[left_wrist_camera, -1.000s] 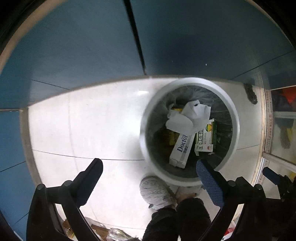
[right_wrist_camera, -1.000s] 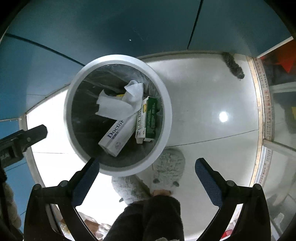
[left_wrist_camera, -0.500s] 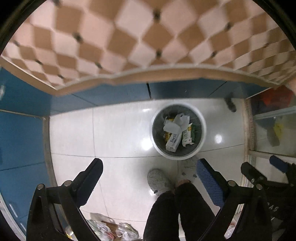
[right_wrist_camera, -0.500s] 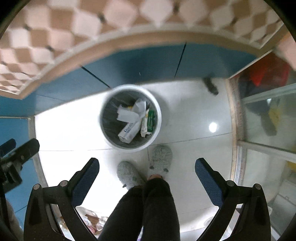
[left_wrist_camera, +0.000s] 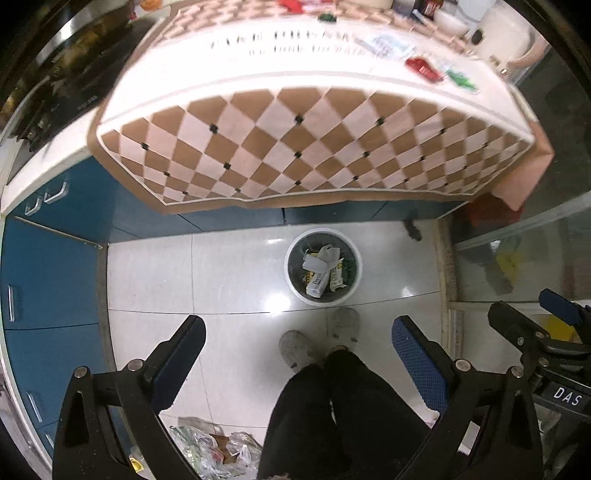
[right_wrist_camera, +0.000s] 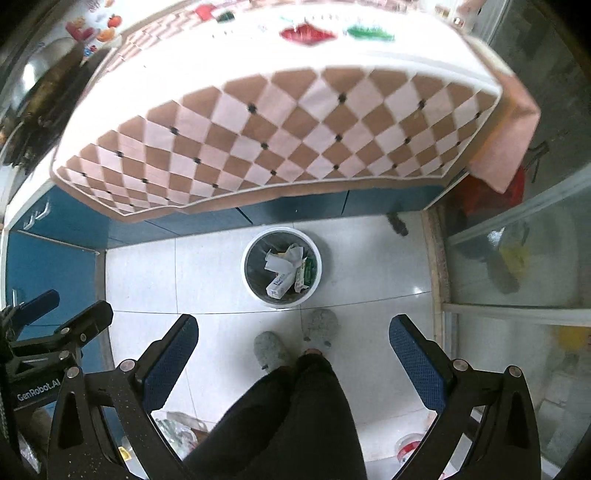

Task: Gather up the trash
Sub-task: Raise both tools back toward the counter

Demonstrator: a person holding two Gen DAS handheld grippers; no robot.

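left claw [left_wrist_camera: 297, 334] spread wide, nothing between its blue pads; right claw [right_wrist_camera: 293, 332] same, apart and empty. both held high, looking down at the white tile floor [right_wrist_camera: 207, 273]. person's grey slippers [right_wrist_camera: 271, 349] and dark trousers under the claws. just ahead of the toes, round white bin [left_wrist_camera: 322, 271] with trash inside: crumpled tissue [left_wrist_camera: 320, 258], white box [left_wrist_camera: 317, 284], green-white carton [left_wrist_camera: 338, 275]. beyond it, blue cabinets and the worktop [left_wrist_camera: 295, 144] under a checked cloth, red and green wrappers [right_wrist_camera: 308, 32] on top.

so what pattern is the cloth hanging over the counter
Brown and pale pink diamond checks on the tablecloth, clearest in the right wrist view.
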